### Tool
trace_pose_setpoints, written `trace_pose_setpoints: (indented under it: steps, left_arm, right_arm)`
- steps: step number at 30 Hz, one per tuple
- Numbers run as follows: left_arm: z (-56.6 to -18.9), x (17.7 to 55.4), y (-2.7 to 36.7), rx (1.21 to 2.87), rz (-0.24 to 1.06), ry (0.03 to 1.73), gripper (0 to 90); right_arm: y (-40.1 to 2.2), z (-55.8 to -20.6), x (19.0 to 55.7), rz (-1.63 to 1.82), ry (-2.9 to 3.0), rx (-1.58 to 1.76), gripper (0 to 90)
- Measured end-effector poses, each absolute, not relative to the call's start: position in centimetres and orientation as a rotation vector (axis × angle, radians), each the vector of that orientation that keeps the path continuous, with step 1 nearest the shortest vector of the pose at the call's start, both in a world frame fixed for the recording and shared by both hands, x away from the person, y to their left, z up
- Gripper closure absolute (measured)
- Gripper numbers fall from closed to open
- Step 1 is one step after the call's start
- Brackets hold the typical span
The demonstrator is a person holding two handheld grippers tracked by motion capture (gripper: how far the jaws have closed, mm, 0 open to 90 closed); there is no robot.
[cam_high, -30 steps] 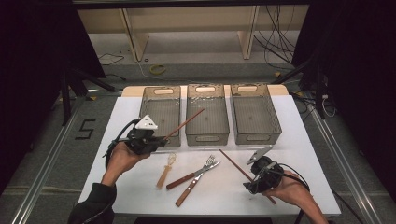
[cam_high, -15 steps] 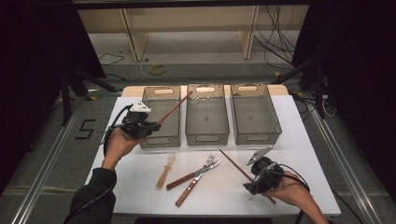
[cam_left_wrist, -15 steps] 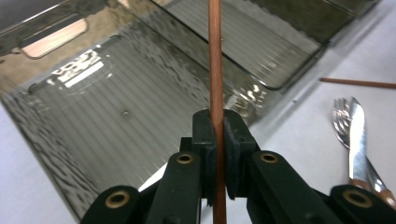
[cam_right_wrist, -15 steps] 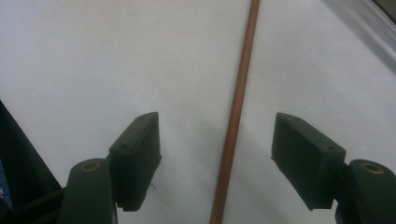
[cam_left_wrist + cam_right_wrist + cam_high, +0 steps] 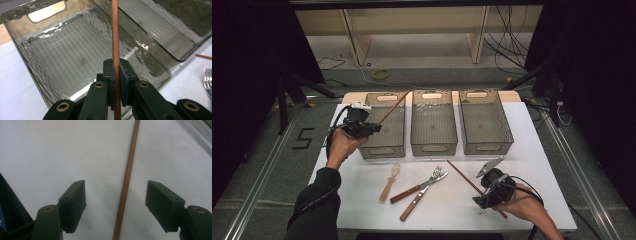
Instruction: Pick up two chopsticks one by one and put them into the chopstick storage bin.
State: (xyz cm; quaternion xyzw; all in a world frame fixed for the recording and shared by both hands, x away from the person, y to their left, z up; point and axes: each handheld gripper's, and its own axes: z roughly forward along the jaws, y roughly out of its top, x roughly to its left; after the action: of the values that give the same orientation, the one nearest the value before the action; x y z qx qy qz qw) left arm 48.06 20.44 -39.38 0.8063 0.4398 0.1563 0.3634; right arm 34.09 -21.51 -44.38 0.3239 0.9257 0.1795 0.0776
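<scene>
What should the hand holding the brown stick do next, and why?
Probably lower the chopstick into the left bin and let go. The left tool is shut on it right above that bin, while its twin lies between the right tool's open jaws.

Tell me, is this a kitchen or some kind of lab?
Probably a lab or recording studio: a white table ringed by black curtains, loose cables on the grey floor, and three clear grey plastic bins lined up.

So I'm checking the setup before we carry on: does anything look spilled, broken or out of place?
Nothing stands out. The three bins sit in a straight row, the forks and pale spoon lie loose on the white table, and the chopstick looks intact.
</scene>
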Motion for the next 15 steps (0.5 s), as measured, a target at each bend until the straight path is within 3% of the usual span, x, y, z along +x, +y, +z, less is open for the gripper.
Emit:
trace_pose_setpoints:
  steps: [15]
  left_arm:
    - [-41.2, 50.1, 21.4, 2.036, 0.385, 1.263, 84.6]
  right_arm:
    - [-21.5, -44.5, 34.2, 0.534, 2.778, 0.964, 33.3]
